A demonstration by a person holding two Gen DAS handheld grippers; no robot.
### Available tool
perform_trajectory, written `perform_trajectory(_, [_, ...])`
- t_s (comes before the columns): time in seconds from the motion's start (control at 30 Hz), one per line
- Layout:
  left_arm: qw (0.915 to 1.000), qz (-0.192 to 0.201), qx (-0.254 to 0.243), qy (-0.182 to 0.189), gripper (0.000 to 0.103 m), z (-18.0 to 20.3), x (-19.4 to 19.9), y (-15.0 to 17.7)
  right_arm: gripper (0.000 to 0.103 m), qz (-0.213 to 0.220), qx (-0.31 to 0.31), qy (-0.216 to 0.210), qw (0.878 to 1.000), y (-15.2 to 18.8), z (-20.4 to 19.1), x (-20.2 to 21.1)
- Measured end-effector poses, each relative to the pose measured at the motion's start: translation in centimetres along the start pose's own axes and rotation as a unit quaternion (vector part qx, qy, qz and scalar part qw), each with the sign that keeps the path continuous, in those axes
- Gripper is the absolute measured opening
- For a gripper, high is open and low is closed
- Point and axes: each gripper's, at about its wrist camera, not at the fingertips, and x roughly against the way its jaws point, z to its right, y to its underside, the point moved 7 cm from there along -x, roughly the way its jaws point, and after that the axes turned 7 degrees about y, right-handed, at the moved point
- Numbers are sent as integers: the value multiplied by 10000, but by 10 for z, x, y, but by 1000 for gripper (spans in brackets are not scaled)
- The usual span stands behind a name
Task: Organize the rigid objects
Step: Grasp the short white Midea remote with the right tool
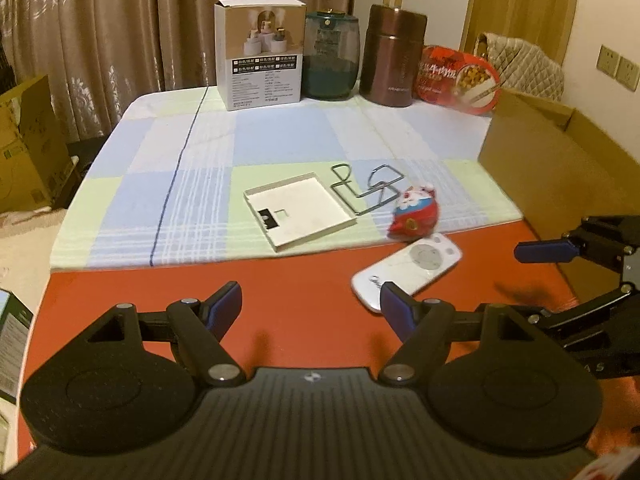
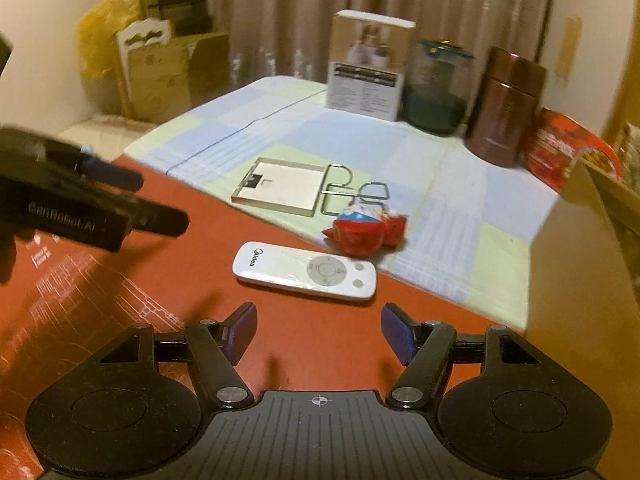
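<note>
Right gripper [image 2: 319,330] over red table surface [image 2: 168,264], jaws apart, nothing between them. White remote [image 2: 305,271] lying flat just ahead. Red egg-shaped toy [image 2: 362,232] beyond, at edge of checked cloth [image 2: 460,208]. Shallow white tray [image 2: 280,188] and wire puzzle [image 2: 354,192] behind. Box [image 2: 368,66], green jar [image 2: 436,88], brown flask [image 2: 504,108] along far edge. Left gripper [image 2: 156,200] entering at left, blurred.

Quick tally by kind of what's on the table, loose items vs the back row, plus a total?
Loose flat items: 2, white remote, shallow white box lid
Wire puzzle: 1
Red egg-shaped toy: 1
Back-row containers: 2, green-lidded jar, brown flask
Back-row packaging: 2, white product box, red food package
Total: 8
</note>
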Motion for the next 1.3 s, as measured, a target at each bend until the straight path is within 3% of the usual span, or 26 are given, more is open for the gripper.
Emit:
perform_trajectory(0.2, [9999,-134,-47,46,72,-7,-19,-4,66,-103,203,-42,9997,-3,1,-28])
perform_trajectory(0.33, [9997,-232,-13,47,72,-15,-33,-5,66,-220,-92,-127,9996,-4,7,-40])
perform_trajectory(0.43, [9993,-374,-74,-2,72,-19,-47,-3,66,-409,-180,137,9989,-1,13,-46])
perform_trajectory(0.8, [9963,-504,-694,-70,70,-9,-88,-2,66,-644,-777,338,9943,11,35,-45])
perform_trajectory(0.93, [9948,-634,-751,256,67,3,-86,2,66,-679,-1023,374,9917,12,40,-42])
perform_trajectory(1.1, [9870,-652,-900,1161,67,35,-77,10,66,-567,-1573,314,9854,8,54,-35])
perform_trajectory(1.17, [9897,-541,-819,1039,67,31,-70,7,66,-500,-1850,243,9812,5,59,-32])
perform_trajectory(1.3, [9979,-319,-337,451,67,2,-61,-1,66,-470,-2101,127,9765,-3,53,-33])
